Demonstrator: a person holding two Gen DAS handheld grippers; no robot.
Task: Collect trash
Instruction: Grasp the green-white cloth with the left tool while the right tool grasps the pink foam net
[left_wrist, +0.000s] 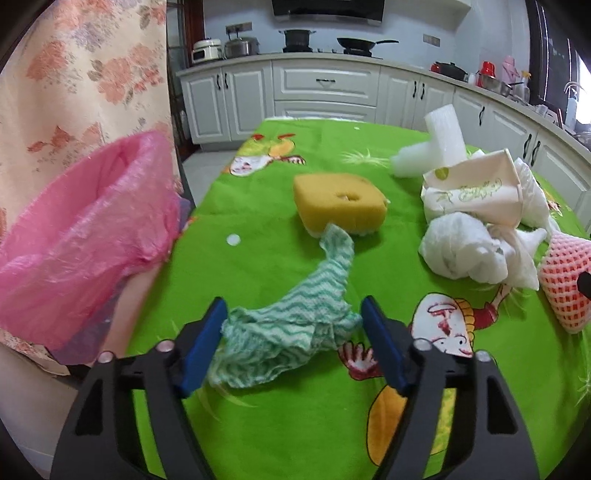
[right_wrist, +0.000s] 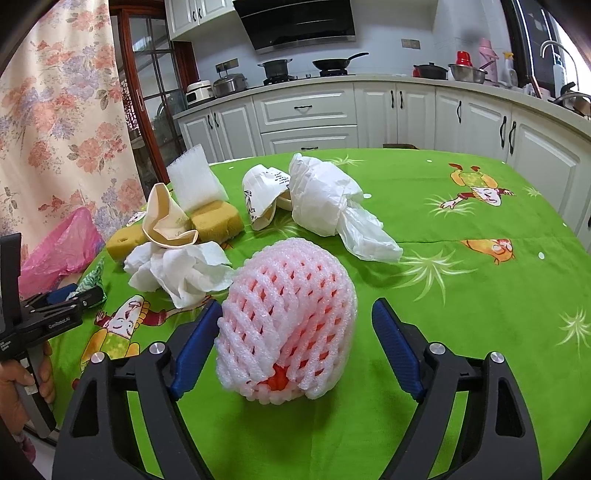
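A crumpled green-and-white wavy cloth (left_wrist: 288, 332) lies on the green tablecloth (left_wrist: 295, 424) between the blue pads of my left gripper (left_wrist: 294, 301). The left pad touches the cloth and the right pad stands at its tip without squeezing it, so the jaws are open. One end of the cloth reaches a yellow sponge (left_wrist: 340, 201). A pink bin bag (left_wrist: 81, 236) gapes at the table's left edge. My right gripper (right_wrist: 297, 302) is open around a pink foam fruit net (right_wrist: 291, 317). Only its left pad touches the net, and a gap shows on the right.
Crumpled tissue (right_wrist: 177, 269), a crushed paper cup (right_wrist: 166, 221), two sponges (right_wrist: 218, 219), a white foam block (right_wrist: 194, 181), another cup (right_wrist: 262, 195) and a white plastic bag (right_wrist: 332, 206) lie mid-table. A hand (right_wrist: 14, 380) holds the left gripper (right_wrist: 86, 291). A floral curtain (left_wrist: 85, 74) hangs at left.
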